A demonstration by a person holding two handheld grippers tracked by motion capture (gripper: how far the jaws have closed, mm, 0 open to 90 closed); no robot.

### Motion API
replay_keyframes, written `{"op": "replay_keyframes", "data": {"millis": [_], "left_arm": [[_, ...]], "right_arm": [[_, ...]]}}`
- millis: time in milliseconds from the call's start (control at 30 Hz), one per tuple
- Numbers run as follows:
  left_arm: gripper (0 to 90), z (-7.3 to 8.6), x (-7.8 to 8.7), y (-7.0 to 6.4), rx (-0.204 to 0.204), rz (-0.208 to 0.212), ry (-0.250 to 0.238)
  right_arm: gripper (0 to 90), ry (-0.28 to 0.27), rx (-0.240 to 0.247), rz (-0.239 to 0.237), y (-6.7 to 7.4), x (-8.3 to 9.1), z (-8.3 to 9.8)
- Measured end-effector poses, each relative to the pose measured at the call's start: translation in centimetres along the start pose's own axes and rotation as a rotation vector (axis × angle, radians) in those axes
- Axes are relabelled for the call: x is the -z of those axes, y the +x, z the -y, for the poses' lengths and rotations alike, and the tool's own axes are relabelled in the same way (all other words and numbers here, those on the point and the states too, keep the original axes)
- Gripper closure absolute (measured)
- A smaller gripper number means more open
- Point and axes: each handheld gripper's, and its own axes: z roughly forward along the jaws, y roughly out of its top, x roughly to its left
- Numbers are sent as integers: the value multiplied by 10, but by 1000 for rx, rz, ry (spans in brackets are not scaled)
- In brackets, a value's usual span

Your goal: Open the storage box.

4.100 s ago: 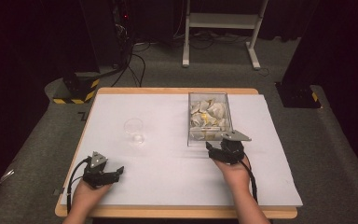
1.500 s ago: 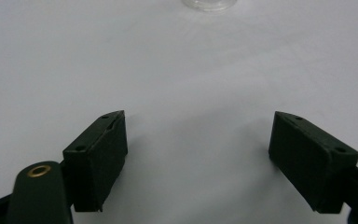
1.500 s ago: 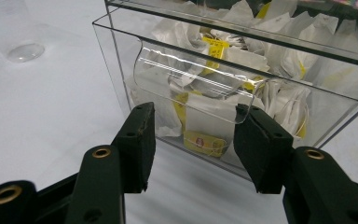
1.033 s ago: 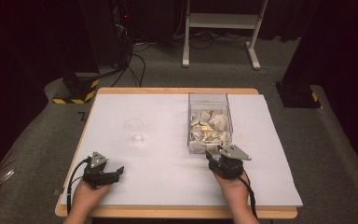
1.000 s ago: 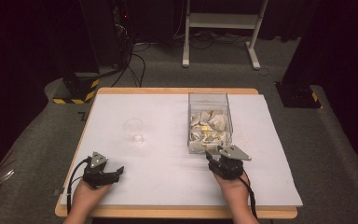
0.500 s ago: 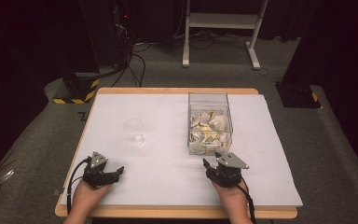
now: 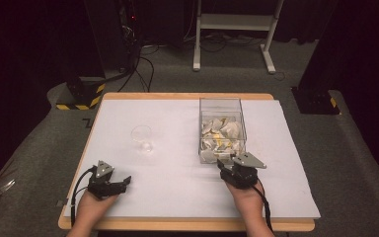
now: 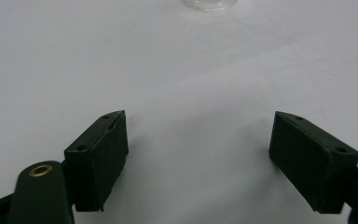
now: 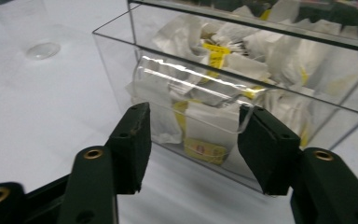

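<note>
While I'm lining up on the box, notes as follows:
Scene: clear box (image 7: 222, 129) of tea bags (image 9: 242, 60) is sitting on the white-covered desk (image 7: 177, 190), far right of centre; empty glass cup (image 7: 141, 138) well to its left.
Right hand-held gripper (image 9: 191, 144): jaws are standing half apart just before the box's near wall, framing a curved clear flap (image 9: 191, 100) on it; pads are not pressing anything.
Left hand-held gripper (image 8: 198, 154): jaws are standing wide, nothing between, resting low on the desk near the front edge.
Step in hand: I'm judging it as reaching for the box front.
Doing it well: keeping the jaws level and centred on the flap, easing in slowly, closing only once both pads are flanking it; clear plastic will be slippery.
Hard to tell: whether the right pad is already touching the flap's edge; what the flap does; cup's rim is cut off in the left gripper view.
</note>
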Motion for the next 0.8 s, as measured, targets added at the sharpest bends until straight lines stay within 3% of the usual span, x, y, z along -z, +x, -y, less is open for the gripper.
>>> {"op": "replay_keyframes", "data": {"millis": [133, 467, 800], "left_arm": [[199, 0, 0, 0, 1, 2, 1], [199, 0, 0, 0, -1, 0, 0], [199, 0, 0, 0, 0, 0, 0]], "right_arm": [[484, -12, -7, -4, 0, 4, 3], [479, -2, 40, -9, 13, 20, 14], [472, -14, 39, -14, 17, 36, 18]]}}
